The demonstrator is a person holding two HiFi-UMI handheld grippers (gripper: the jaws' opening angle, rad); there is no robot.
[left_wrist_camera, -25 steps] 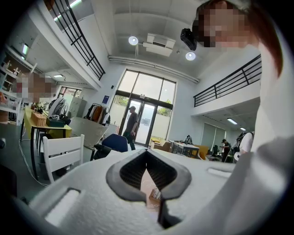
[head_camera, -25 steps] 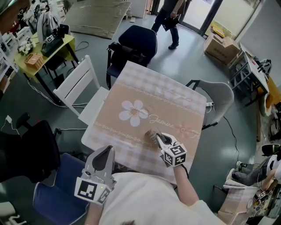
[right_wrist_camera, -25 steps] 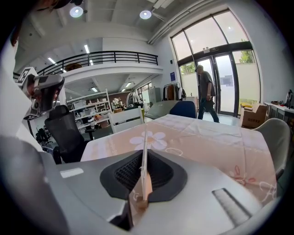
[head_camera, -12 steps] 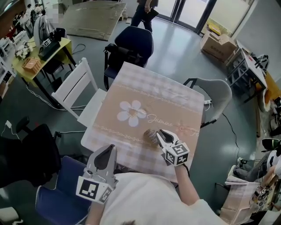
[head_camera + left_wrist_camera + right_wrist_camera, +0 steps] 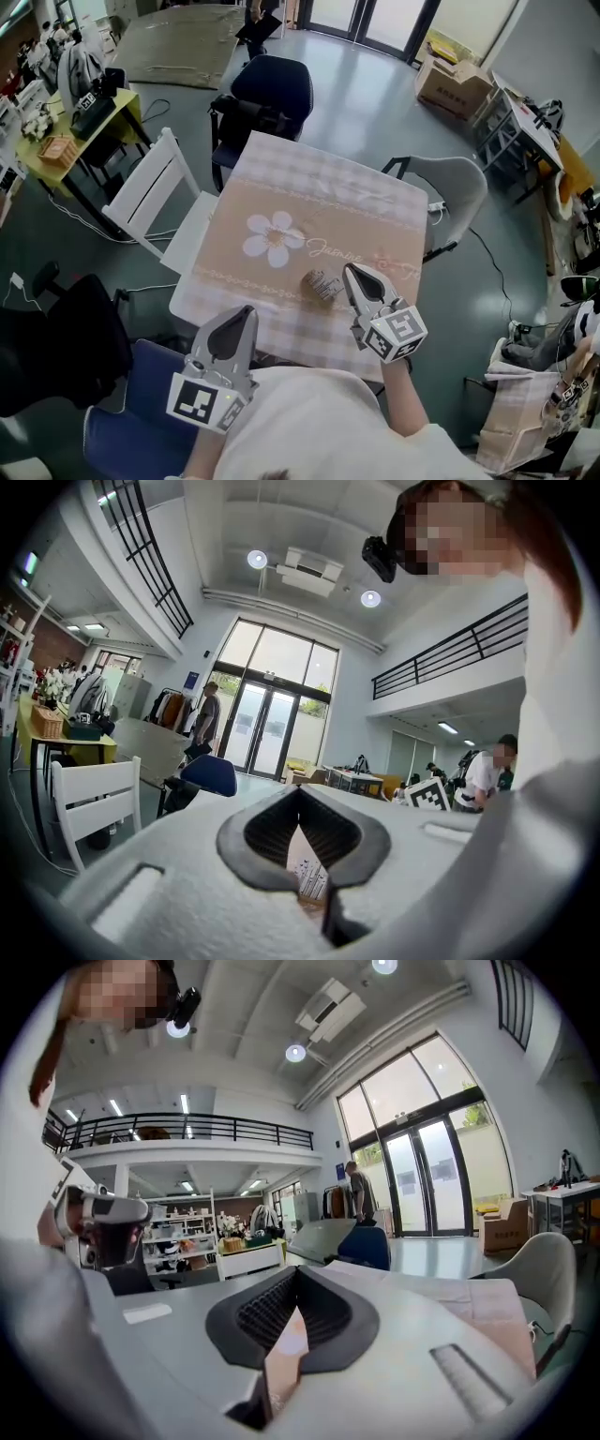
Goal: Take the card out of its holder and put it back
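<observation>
The card is clamped between the jaws of the right hand-held gripper. It is seen nearly edge-on as a thin, pale peach strip running back from the tips. These jaws have just been closing and are now pressed together on the card. From the head view the card itself cannot be made out.

The holder, a small grey thing, is stood on the surface just beside the right hand-held gripper's tips, on their left. Whether the two touch cannot be told from above.

The left hand-held gripper is held at the near edge of the surface, well apart from the holder. Its jaws are met at the tips. A pale patch with dark marks is seen through the gap behind them; what it is cannot be told.

The surface is covered by a checked cloth with a beige middle. A white flower print lies ahead of both hand-held grippers.

- A white chair is set left of the left hand-held gripper.
- A blue seat is seen below that same gripper.
- A dark blue chair is placed beyond the far edge of the surface.
- A grey chair is placed ahead and right of the right hand-held gripper.
- Farther out are cardboard boxes, a yellow desk and a person by the doors.
</observation>
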